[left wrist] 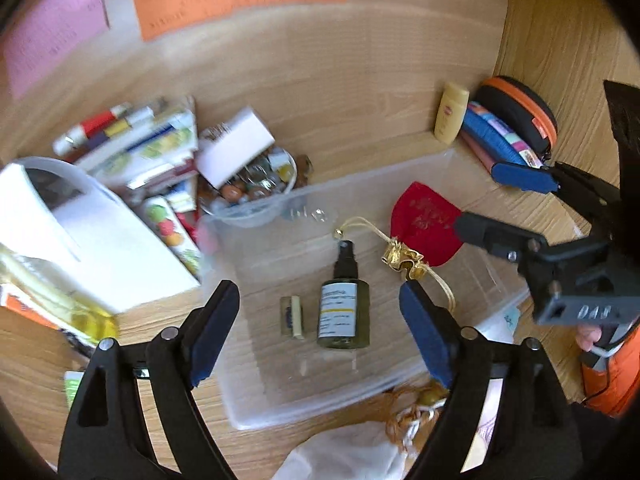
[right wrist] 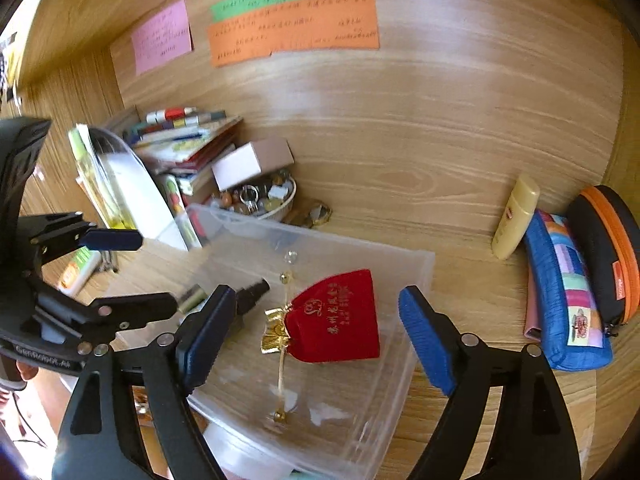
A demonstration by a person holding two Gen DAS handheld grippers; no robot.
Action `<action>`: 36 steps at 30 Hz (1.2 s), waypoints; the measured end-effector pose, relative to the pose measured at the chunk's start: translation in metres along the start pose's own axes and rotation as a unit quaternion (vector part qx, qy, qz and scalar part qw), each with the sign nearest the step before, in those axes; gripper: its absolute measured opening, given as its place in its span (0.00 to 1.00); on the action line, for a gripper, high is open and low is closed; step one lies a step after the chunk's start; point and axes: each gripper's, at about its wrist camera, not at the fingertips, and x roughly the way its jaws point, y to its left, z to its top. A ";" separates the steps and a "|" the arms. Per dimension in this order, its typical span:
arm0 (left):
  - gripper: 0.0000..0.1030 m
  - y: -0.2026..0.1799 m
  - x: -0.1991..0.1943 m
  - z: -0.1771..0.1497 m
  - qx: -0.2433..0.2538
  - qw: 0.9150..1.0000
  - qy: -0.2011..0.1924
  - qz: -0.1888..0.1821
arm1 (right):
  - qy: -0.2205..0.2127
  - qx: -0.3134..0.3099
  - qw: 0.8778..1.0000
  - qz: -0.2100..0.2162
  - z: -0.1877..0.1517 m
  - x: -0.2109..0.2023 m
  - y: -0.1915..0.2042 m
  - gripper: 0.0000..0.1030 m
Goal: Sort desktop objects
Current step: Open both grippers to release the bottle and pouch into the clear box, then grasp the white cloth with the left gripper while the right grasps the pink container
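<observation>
A clear plastic bin (left wrist: 256, 412) sits on the wooden desk. In it lie a dark green spray bottle (left wrist: 343, 312), a small pale block (left wrist: 292, 316) and a red drawstring pouch (left wrist: 430, 224) with gold cord. My left gripper (left wrist: 318, 300) hovers open above the bottle, touching nothing. In the right wrist view my right gripper (right wrist: 316, 300) stands open over the red pouch (right wrist: 340, 316), pads clear of it. The bottle (right wrist: 248, 298) is partly hidden behind one finger. Each gripper shows in the other's view: the right gripper (left wrist: 492, 204) and the left gripper (right wrist: 136, 272), both open.
A yellow tube (right wrist: 516, 216), a blue patchwork pouch (right wrist: 568, 296) and a black-and-orange case (right wrist: 608, 256) stand at the right wall. A bowl of trinkets (right wrist: 264, 200), a small box and stacked books (right wrist: 188, 140) crowd the back left. A white cloth bag (left wrist: 348, 456) lies before the bin.
</observation>
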 end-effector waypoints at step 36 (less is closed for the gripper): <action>0.95 0.023 -0.095 -0.125 -0.091 0.985 -0.139 0.037 | -0.040 -0.018 0.998 -0.041 -0.082 -0.106 0.041 0.96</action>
